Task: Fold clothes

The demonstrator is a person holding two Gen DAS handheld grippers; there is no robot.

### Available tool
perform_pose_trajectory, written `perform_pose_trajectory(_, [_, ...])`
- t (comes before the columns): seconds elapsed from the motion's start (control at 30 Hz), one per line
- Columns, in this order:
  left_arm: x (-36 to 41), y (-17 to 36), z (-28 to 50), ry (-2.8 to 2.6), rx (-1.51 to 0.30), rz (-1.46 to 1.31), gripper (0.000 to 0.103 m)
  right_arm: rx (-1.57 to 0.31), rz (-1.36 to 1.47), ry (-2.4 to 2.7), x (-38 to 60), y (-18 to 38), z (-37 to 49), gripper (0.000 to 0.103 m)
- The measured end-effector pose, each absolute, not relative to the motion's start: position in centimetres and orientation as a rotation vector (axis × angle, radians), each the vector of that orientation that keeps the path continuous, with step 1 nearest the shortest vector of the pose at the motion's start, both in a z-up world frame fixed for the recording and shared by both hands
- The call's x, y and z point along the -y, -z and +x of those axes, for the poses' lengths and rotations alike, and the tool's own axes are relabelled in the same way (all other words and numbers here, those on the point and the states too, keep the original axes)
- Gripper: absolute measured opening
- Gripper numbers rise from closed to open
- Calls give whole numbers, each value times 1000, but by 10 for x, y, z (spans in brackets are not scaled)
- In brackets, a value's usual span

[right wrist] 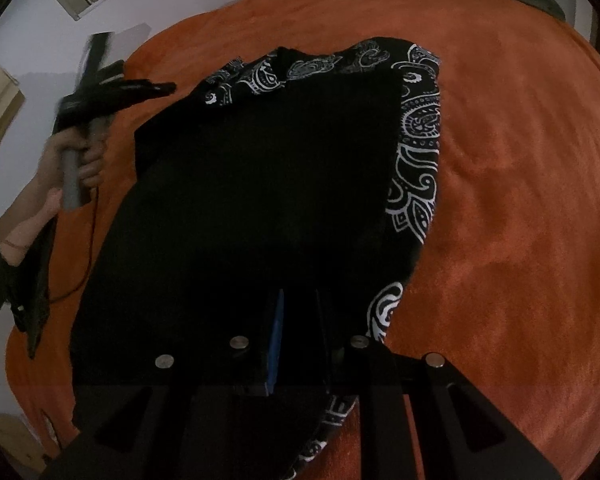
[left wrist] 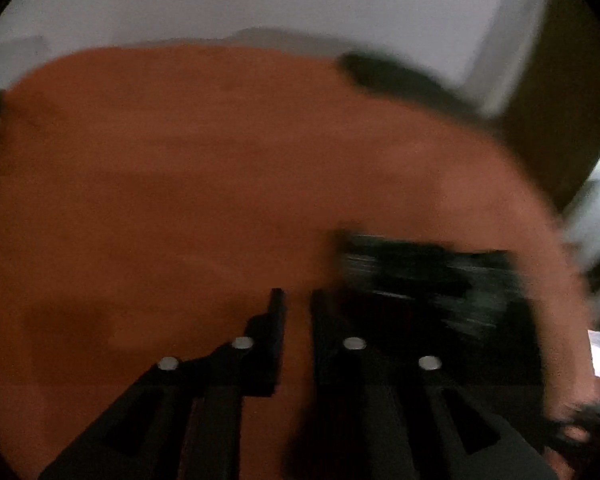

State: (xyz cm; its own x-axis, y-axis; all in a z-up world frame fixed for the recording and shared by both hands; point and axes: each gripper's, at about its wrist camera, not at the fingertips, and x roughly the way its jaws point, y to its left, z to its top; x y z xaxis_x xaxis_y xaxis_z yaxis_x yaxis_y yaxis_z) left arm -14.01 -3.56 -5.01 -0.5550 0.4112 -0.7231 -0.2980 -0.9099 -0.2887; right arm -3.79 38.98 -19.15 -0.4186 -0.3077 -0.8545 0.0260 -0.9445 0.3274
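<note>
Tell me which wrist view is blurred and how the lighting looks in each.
Left wrist view: heavily motion-blurred; the orange blanket and the black garment smear into streaks, dim light. Right wrist view: mostly sharp, the paisley trim readable, though the left gripper is blurred, the garment's black middle lacks detail, and fisheye bends the edges.

You are working in dim, warm indoor light. Your left wrist view is smearing heavily with motion blur: the orange fuzzy bedspread (left wrist: 180, 184) is losing all texture, and daylight is glaring white at the right edge. Your right wrist view is staying sharper, though the black paisley-trimmed garment (right wrist: 260, 184) is sinking into detailless shadow, and fisheye curvature is bending both frames' edges.
</note>
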Motion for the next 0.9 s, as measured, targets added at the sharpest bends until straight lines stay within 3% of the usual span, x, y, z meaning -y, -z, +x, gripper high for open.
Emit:
perform_pose_trajectory(0.07, [13,41,-112,-2354,70,-1098,41,400,1567,2457,-391,192,-37,15])
perform_pose_trajectory(0.13, [-19,40,-87,-2268,-105,-1048,44,404,1572,2456,-392,193,-36,15])
perform_pose_trajectory(0.33, [-76,79,-92,-2248,-444,-1167,44,405,1581,2458,-390,190,-33,15])
perform_pose_trajectory(0.4, [-63,81,-118,-2368,-374,-1217,44,406,1578,2455,-389,188,-32,15])
perform_pose_trajectory(0.5, [-20,72,-159,-2485,-13,-1278,44,397,1572,2450,-387,185,-27,15])
perform_pose_trajectory(0.67, [7,67,-184,-2570,97,-1296,44,421,1575,2450,-392,186,-19,15])
perform_pose_trajectory(0.8, [-4,55,-157,-2577,107,-1190,44,419,1558,2457,-394,183,-20,15])
perform_pose_trajectory(0.9, [-23,52,-148,-2488,87,-1098,51,400,1501,2505,-400,178,-37,15])
